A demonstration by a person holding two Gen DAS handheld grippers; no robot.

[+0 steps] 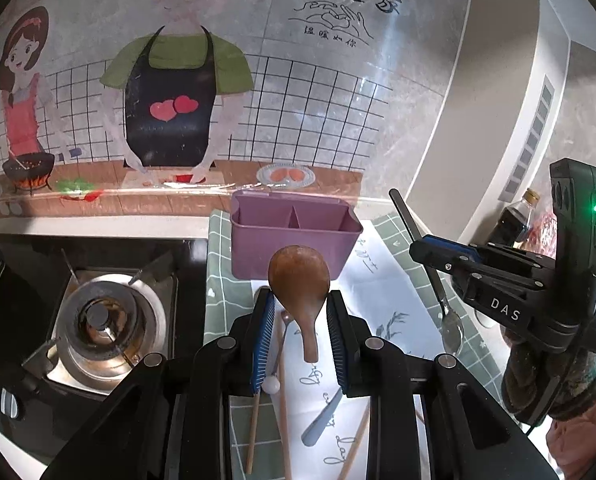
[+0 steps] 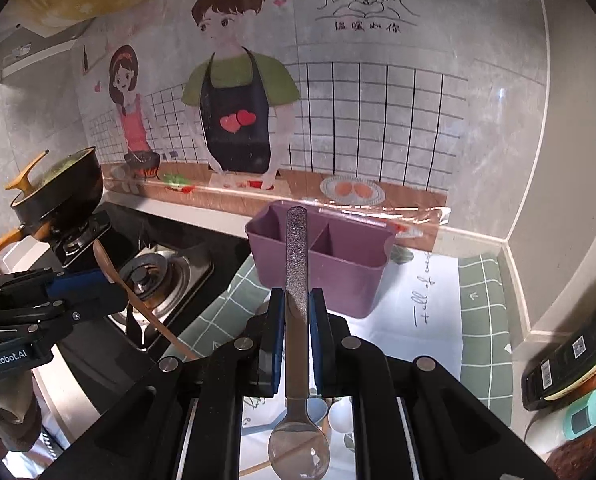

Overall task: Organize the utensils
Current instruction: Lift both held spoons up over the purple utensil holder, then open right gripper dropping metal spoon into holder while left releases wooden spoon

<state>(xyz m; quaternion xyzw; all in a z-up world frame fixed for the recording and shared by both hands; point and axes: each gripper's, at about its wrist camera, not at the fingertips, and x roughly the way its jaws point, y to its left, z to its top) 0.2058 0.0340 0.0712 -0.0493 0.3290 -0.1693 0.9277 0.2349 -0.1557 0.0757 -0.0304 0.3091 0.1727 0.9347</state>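
Now you are clamping your left tool [image 1: 301, 304] on a wooden spoon [image 1: 299, 280] and your right tool [image 2: 296, 312] on a metal spoon [image 2: 296, 320], both near the purple bin [image 2: 349, 256].

Even indoor light, sharp centres; glare streaks the glossy wall mural [image 1: 170, 92], and fisheye bending darkens every edge.

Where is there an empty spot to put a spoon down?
Both compartments of the purple bin look empty. The white cloth right of the bin, toward the corner wall, is bare. It is crowded beneath the fingers, where chopsticks and spoons lie, and the gas burner fills the left.
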